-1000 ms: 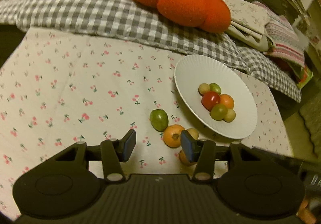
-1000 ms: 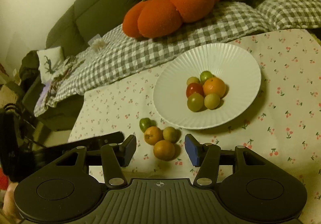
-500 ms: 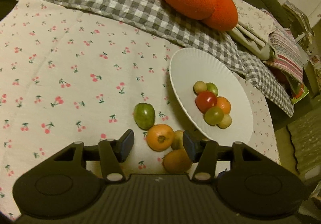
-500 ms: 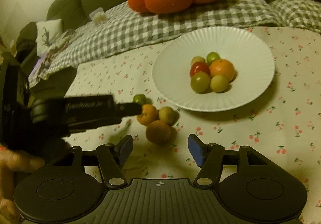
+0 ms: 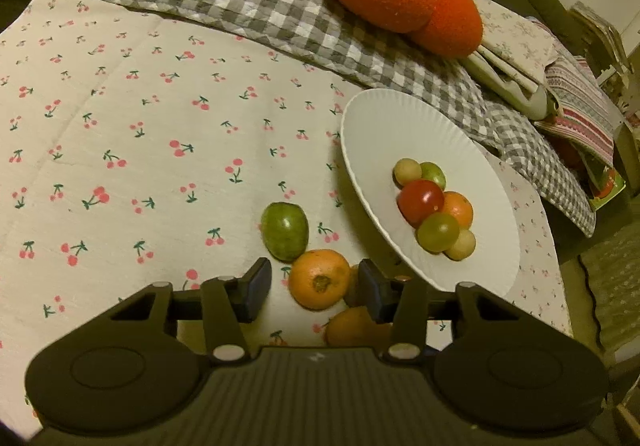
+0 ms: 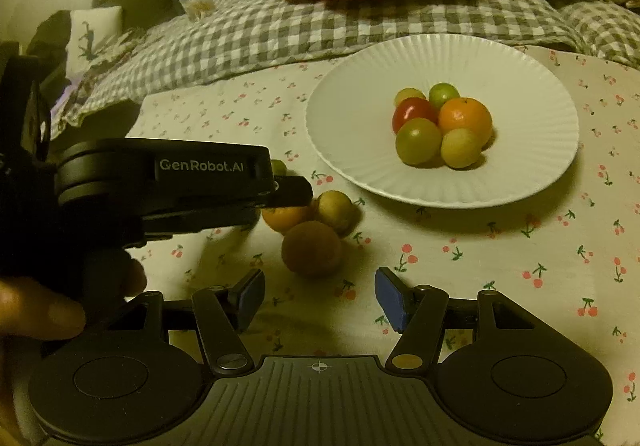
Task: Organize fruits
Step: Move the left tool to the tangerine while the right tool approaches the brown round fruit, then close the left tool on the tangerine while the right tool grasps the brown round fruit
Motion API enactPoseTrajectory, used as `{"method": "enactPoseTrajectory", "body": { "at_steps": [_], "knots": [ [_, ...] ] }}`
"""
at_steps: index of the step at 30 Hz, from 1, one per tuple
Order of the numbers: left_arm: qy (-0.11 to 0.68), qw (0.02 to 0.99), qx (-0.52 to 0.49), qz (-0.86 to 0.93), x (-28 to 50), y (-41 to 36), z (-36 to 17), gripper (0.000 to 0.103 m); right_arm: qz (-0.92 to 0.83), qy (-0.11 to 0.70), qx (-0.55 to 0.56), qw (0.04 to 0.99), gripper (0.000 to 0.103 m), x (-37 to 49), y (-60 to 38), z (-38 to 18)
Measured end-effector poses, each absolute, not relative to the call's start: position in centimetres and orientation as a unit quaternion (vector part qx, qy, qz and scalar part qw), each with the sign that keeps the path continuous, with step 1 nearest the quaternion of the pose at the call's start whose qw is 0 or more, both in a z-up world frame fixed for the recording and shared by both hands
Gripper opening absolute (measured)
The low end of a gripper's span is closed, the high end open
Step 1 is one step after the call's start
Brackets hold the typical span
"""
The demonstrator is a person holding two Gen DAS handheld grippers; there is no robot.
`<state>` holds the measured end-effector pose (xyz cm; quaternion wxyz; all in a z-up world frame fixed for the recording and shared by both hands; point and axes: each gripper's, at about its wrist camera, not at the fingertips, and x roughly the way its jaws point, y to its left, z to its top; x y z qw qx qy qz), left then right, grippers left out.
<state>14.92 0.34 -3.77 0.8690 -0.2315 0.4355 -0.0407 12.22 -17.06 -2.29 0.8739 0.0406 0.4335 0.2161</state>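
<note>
Fruit left off the plate: four pcs in a tight cluster on the cherry-print cloth over the bench [image 5: 120, 94], just near-left of the white plate [image 5: 384, 118]. Green one [image 5: 285, 231] sits farthest left, an orange [image 5: 319, 279] touches it on the near side, a yellowish one [image 6: 336, 211] is tucked behind, and a darker orange-brown one [image 6: 311, 255] lies nearest me. Plate already has six small fruits piled together at its middle.

My left hand-held gripper [image 5: 312, 284] is spread wide w/ the orange sitting between the blue pads [image 5: 256, 286], not yet pinched as far as I can see. My right hand-held gripper [image 6: 320, 296] is also spread apart, holding nothing, hovering just near of the orange-brown fruit.

Handling, my guess: these are small, round, light, smooth-skinned, so they'll roll or squirt out if I catch them off-centre. Orange is firm enough for a moderate squeeze; the tomato-like ones look softer, go gentle. Best hold is across the widest part, pads level on opposite sides, stem end left free. Since the four touch, closing on one may nudge its neighbours toward the bench edge.
</note>
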Motion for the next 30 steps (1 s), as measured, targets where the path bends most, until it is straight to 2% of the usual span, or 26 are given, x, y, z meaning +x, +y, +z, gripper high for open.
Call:
{"method": "enactPoseTrajectory", "body": {
  "at_steps": [8, 10, 12, 16, 30],
  "knots": [
    [0.429, 0.874, -0.226, -0.042, 15.0, 0.1, -4.1, 0.038, 0.209, 0.422, 0.047, 0.881, 0.06, 12.9, -16.8, -2.5],
    [0.428, 0.875, -0.222, -0.047, 15.0, -0.1, -4.1, 0.033, 0.208, 0.419, 0.045, 0.883, 0.058, 13.0, -16.7, -2.7],
    [0.429, 0.875, -0.218, -0.05, 15.0, -0.3, -4.0, 0.032, 0.208, 0.418, 0.044, 0.883, 0.051, 13.2, -16.5, -2.8],
    [0.429, 0.875, -0.218, -0.053, 15.0, -0.2, -4.0, 0.032, 0.217, 0.416, 0.048, 0.882, 0.031, 13.4, -16.3, -2.8],
    [0.44, 0.872, -0.209, -0.046, 14.6, -0.3, -3.1, 0.031, 0.217, 0.422, 0.058, 0.879, 0.031, 12.9, -16.9, -1.4]
  ]
}}
